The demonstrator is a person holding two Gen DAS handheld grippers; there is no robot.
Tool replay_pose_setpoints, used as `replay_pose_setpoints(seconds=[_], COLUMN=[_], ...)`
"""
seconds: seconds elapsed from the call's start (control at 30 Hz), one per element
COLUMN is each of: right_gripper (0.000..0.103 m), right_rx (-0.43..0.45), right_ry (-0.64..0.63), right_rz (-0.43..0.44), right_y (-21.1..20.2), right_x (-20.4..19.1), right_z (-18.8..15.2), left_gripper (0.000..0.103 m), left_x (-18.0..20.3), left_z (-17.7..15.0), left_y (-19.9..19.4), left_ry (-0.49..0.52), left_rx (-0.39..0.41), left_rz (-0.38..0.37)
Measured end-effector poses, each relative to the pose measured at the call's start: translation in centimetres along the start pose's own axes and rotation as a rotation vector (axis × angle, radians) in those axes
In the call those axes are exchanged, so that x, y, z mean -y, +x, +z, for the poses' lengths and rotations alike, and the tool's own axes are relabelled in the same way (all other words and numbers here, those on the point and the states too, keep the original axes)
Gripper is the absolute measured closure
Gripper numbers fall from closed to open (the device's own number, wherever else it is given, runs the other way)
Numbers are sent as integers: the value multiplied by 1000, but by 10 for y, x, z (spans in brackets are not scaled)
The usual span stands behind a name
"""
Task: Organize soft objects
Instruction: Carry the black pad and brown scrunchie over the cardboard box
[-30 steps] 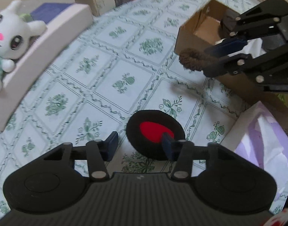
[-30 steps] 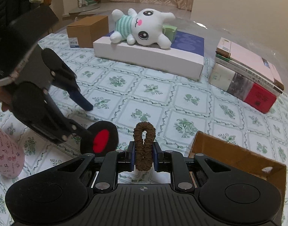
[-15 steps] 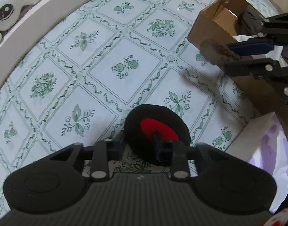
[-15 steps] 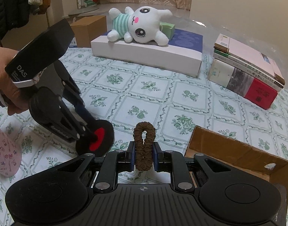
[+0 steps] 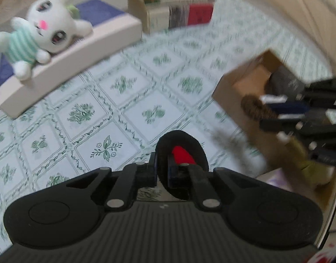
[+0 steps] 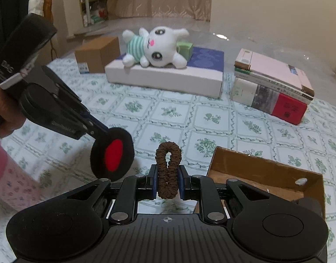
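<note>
Scrunchie [image 6: 168, 171] stands upright, long axis vertical, clenched in our right tongs [image 6: 167, 183]; left tongs [image 5: 161, 171] grip the black pad [image 5: 182, 153] (red centre) edgewise.

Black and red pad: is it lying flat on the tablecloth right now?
No, the left tongs hold the black and red pad up off the tablecloth.

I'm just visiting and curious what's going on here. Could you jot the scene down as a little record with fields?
left tool: shut on the black round pad with red centre, lifted off the table
right tool: shut on the brown scrunchie, upright
open cardboard box: beside the right tool
plush bunny: lying on the white flat box
stack of books: right of that box
</note>
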State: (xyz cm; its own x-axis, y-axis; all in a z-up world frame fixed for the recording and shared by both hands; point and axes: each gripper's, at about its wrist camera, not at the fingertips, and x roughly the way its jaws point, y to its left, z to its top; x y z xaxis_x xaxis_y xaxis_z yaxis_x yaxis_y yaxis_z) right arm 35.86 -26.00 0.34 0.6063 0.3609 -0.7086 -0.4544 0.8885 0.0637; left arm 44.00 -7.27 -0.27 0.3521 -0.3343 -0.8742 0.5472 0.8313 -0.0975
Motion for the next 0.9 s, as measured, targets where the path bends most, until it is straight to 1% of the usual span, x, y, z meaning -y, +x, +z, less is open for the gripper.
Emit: replay_pose_setpoints(seconds=[0.27,0.43,0.5,0.7,0.83,0.9], right_gripper=[85,85,85,85,85,85], right_rx=[83,116,129,152,152,155], right_ry=[0,23,46,133,176,207], right_rz=[30,59,69,63,41,35], right_y=[-66,-102,-114,-138,-149,-154], right_x=[-38,-62,-69,-83,-91,-93], right_z=[-3,-19,-28,-61,-86,-98], left_gripper=[96,96,96,96,96,96], left_x=[34,60,71,97,111,114], left_z=[-34,-68,-82,-127,-155,-168], left_y=[-81,-126,-140,-173,-186,-189], left_ry=[-38,-46,-49,-103,-121,-146], left_rx=[111,166,186,257,303,325], left_rz=[65,118,135,137,172,181])
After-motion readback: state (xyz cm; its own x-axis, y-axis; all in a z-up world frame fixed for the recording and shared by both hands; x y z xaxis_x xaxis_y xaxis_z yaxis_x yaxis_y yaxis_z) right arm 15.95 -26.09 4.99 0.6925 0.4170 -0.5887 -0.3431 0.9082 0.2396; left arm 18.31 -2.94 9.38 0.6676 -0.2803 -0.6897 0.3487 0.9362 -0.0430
